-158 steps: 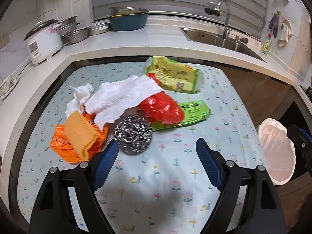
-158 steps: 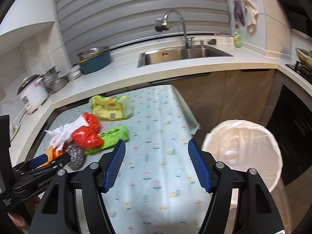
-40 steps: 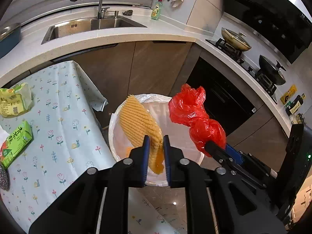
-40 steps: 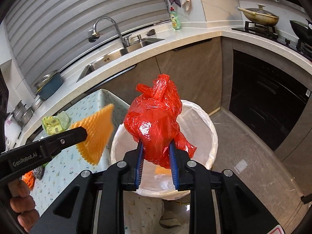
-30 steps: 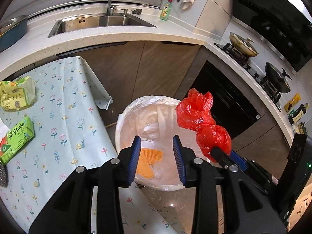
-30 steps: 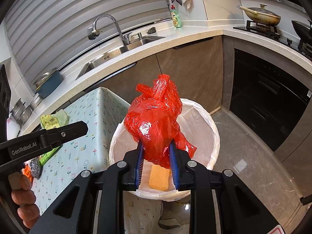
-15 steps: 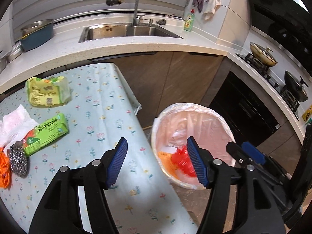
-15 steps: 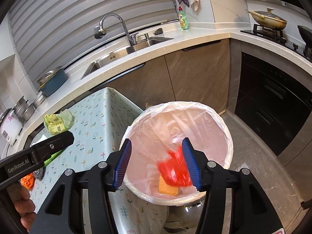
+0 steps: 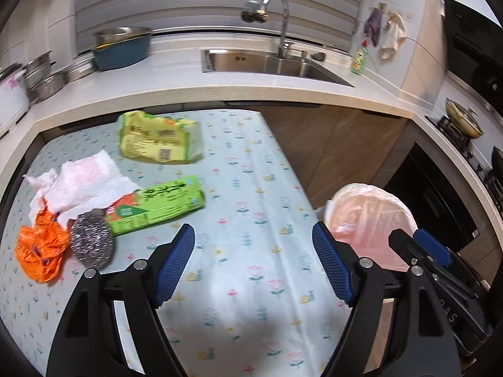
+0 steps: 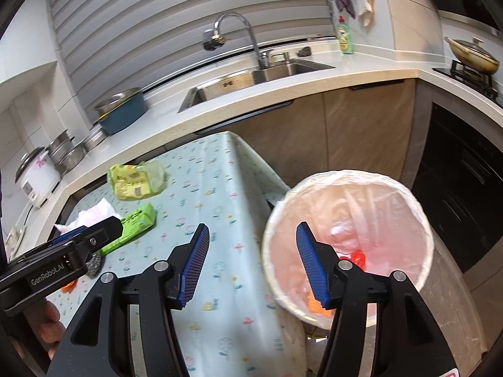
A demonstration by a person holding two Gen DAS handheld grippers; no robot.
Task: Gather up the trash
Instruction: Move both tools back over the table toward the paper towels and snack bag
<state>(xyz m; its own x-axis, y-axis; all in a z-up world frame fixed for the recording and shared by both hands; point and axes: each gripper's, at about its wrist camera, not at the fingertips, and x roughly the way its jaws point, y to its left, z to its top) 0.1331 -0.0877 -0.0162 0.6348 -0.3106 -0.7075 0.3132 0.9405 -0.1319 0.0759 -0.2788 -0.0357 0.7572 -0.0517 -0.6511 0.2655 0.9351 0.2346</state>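
The left hand-held gripper [image 9: 253, 265] has just been opening its jaws. They stand wide with nothing between them, above the flowered bench [image 9: 239, 207]. The right hand-held gripper [image 10: 251, 265] has been opening too and holds nothing. It hangs at the bench edge, beside the trash bin [image 10: 421, 216]. A red bag [image 10: 356, 256] and an orange sponge [image 10: 314, 306] lie inside the bin. On the bench lie a green box [image 9: 157, 202], a steel scrubber [image 9: 91, 240], an orange bag [image 9: 41, 253], a white paper towel [image 9: 81, 182] and a yellow packet [image 9: 158, 139].
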